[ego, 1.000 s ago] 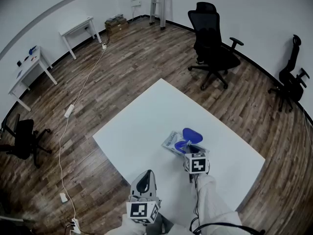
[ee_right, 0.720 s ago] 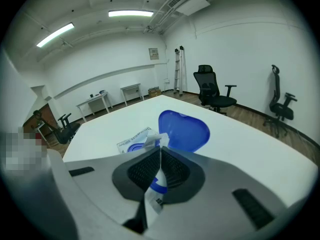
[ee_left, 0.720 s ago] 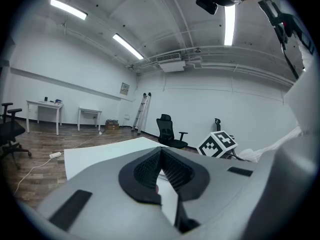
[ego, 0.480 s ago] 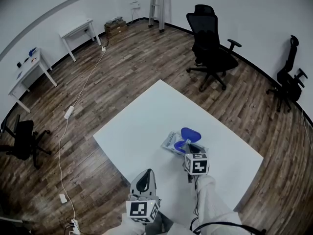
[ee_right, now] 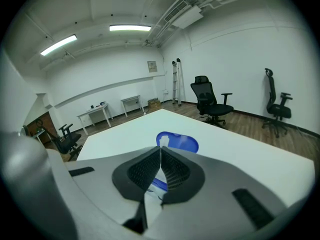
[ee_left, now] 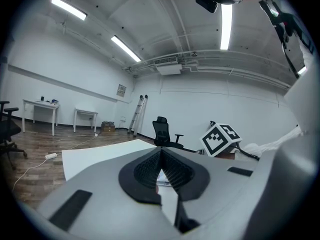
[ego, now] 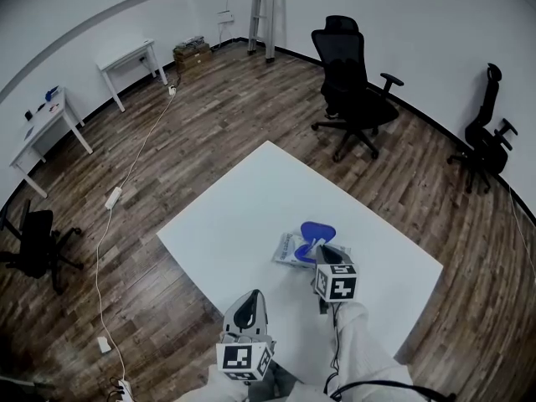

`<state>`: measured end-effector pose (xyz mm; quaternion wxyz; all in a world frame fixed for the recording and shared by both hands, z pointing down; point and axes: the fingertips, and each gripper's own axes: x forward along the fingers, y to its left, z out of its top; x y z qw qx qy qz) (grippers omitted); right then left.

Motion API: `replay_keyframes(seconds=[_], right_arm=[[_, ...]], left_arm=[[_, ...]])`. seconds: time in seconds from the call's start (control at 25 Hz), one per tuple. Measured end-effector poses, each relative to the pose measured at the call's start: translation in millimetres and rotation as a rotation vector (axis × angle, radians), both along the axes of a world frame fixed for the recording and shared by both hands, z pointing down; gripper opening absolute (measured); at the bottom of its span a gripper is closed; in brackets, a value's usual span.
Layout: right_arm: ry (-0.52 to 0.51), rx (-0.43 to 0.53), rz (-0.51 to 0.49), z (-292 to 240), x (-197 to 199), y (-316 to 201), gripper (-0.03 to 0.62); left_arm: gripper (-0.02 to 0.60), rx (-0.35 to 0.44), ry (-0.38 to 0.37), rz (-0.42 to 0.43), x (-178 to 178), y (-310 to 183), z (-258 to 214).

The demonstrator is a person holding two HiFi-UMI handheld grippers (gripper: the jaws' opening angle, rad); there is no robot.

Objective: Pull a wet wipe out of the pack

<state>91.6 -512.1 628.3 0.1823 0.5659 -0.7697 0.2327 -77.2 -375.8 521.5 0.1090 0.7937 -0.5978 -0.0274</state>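
The wet wipe pack (ego: pixel 291 250) lies on the white table (ego: pixel 243 199), its blue lid (ego: pixel 318 231) flipped open. My right gripper (ego: pixel 319 253) hovers just above the pack's opening, shut on a white wipe (ego: pixel 314 244) that stretches up from the pack. In the right gripper view the wipe's tip (ee_right: pixel 162 142) pokes out above the shut right gripper (ee_right: pixel 161 150), in front of the blue lid (ee_right: pixel 179 141). My left gripper (ego: pixel 250 295) is held level near the table's front edge, left of the pack, jaws together and holding nothing. The left gripper (ee_left: pixel 161 152) is shut in its own view too.
Black office chairs stand beyond the table (ego: pixel 347 82), at far right (ego: pixel 486 132) and at far left (ego: pixel 38 245). Two white desks (ego: pixel 130 61) line the left wall, a ladder (ego: pixel 266 11) leans at the back, and a cable (ego: pixel 126 191) runs over the wood floor.
My right gripper has risen from the pack, drawing the wipe up with it. The left gripper has stayed where it was.
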Motion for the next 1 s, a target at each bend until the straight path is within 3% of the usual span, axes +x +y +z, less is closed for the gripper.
replay_keyframes(seconds=[0.56, 1.0], right_arm=[[-0.033, 0.11, -0.008, -56, 5, 39, 0.014], [-0.128, 0.124, 0.012, -65, 6, 122, 0.014]], left_arm=[[-0.004, 0.033, 0.02, 0.038, 18, 23, -12], [-0.004, 0.012, 0.027, 0.089, 44, 38, -12]])
